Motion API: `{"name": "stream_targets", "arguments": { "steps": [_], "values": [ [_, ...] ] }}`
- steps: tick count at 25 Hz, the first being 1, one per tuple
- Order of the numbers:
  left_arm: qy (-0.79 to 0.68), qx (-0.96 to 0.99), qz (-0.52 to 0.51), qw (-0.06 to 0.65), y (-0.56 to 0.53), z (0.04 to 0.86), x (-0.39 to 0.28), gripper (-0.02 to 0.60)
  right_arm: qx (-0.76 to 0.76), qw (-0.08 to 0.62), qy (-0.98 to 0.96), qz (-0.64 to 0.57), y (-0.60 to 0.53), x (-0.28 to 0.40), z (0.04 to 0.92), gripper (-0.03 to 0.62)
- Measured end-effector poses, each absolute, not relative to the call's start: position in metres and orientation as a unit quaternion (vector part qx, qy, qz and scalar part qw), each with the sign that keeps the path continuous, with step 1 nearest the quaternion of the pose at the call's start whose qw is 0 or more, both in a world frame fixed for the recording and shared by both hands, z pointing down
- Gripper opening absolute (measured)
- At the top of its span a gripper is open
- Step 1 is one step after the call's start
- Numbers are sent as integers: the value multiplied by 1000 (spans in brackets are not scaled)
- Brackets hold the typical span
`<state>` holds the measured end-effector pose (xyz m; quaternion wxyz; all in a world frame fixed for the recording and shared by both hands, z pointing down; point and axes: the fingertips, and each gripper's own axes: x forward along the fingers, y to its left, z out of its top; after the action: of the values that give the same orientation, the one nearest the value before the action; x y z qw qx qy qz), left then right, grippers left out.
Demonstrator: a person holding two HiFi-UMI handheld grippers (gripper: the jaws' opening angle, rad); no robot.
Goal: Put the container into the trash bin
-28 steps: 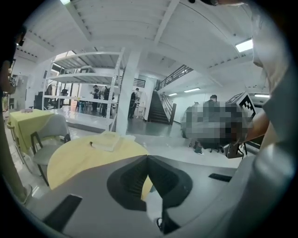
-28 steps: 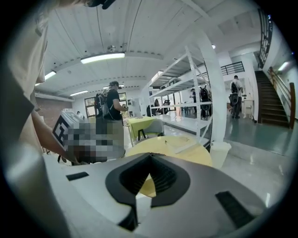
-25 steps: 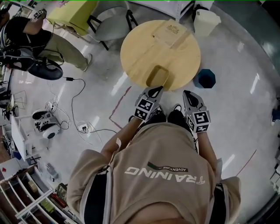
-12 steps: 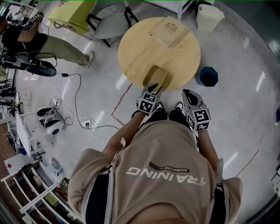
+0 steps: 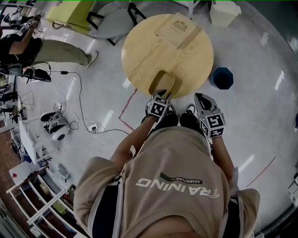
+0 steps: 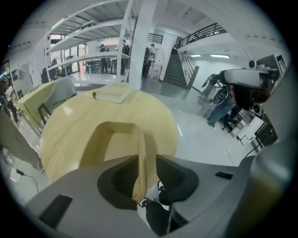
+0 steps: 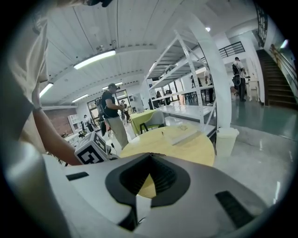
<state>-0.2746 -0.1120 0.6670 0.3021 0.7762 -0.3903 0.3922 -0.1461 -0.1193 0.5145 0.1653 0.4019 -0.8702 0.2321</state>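
Observation:
A tan, rounded-rectangular container point(image 5: 162, 83) stands at the near edge of the round wooden table point(image 5: 149, 46). My left gripper point(image 5: 163, 95) points down at it. In the left gripper view the container point(image 6: 116, 139) has its near right wall between the jaws of my left gripper point(image 6: 148, 160), which stands open with a gap beside the wall. My right gripper point(image 5: 201, 98) hangs to the right, off the table's edge. Seen in its own view, my right gripper point(image 7: 149, 158) is shut and holds nothing. A white trash bin point(image 5: 223, 11) stands beyond the table, and shows in the right gripper view too, as the white trash bin point(image 7: 226, 139).
A flat wooden box point(image 5: 179, 28) lies on the far side of the table. A dark blue hexagonal thing point(image 5: 222, 77) sits on the floor to the right of the table. Chairs and a yellow-green table point(image 5: 77, 14) stand at the upper left, with cables point(image 5: 84, 111) and a person nearby.
My left gripper has come down and tipped over the container's near wall. The right gripper has shifted a little toward the table.

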Motion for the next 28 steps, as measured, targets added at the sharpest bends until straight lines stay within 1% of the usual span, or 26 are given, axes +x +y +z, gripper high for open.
{"name": "stream_targets", "arguments": {
  "steps": [6, 8, 11, 14, 21, 28],
  "values": [
    [-380, 752, 427, 328, -116, 697, -276, 119, 403, 164, -869, 238, -142, -138, 520, -3],
    [-376, 744, 439, 335, -116, 705, -277, 74, 404, 164, -868, 239, -147, -134, 522, -3],
    [-369, 737, 451, 342, -118, 714, -274, 55, 404, 163, -867, 240, -153, -128, 525, -3],
    [-361, 736, 460, 340, -119, 717, -270, 54, 409, 163, -865, 243, -155, -123, 528, -3],
    [-367, 750, 467, 293, -126, 696, -267, 23, 410, 163, -864, 243, -147, -117, 523, -3],
    [-394, 774, 409, 280, -131, 648, -264, 18, 404, 161, -869, 236, -142, -124, 518, -3]
  ]
}}
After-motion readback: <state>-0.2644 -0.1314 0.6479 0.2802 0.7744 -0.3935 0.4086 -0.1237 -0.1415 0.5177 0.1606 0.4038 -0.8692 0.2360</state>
